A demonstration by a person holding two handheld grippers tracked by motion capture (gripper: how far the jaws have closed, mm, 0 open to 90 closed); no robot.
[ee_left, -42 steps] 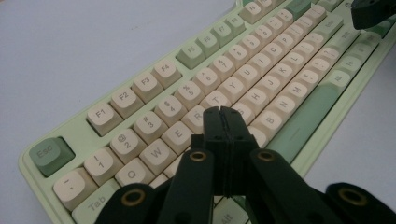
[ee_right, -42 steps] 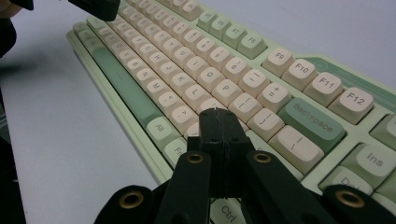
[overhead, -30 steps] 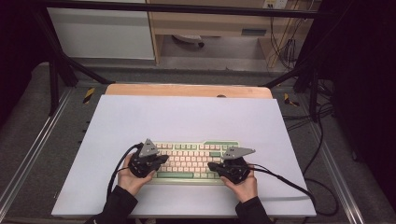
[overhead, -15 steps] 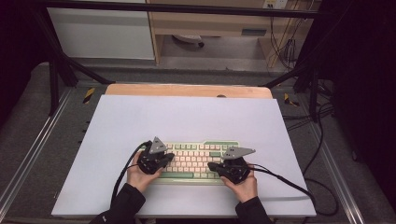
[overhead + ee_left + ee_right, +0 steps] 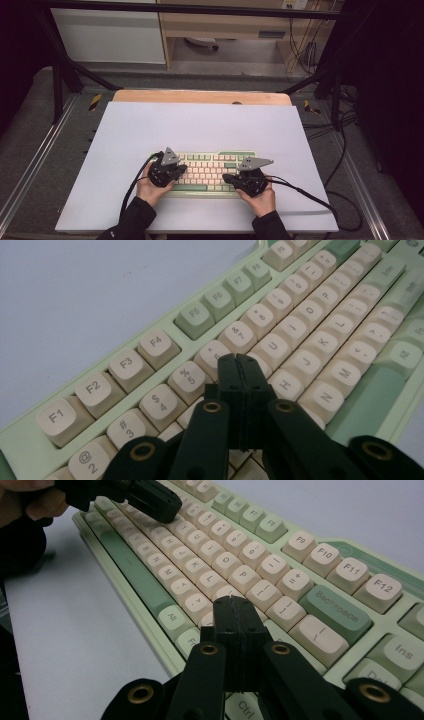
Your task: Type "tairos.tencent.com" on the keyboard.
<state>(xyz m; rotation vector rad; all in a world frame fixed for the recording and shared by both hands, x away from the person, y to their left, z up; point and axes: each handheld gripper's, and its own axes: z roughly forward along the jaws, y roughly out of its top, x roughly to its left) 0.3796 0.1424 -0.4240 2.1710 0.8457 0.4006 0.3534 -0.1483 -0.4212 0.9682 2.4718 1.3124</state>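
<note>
Right now, at the table:
Keyboard: the keyboard [image 5: 207, 172] lies flat near the front edge of the white tabletop [image 5: 150, 125], between the two hands.
Look: pale green case, rounded cream keycaps with grey legends, darker green spacebar [image 5: 132, 572] and Backspace key [image 5: 337, 609]; the caps look smooth and matte.
Left gripper: the left gripper [image 5: 236, 360] has matte black jaws pressed together with nothing between them, tips over the number and letter rows just beside the 6 key.
Right gripper: the right gripper [image 5: 232, 602] is likewise clenched and empty, tips over the keys near the Alt key [image 5: 172, 617].
Hands: left hand [image 5: 152, 187] and right hand [image 5: 260, 199] each cup a gripper body from below at the keyboard's front corners, dark sleeves behind.
Cables: black, trailing off each gripper across the tabletop.
</note>
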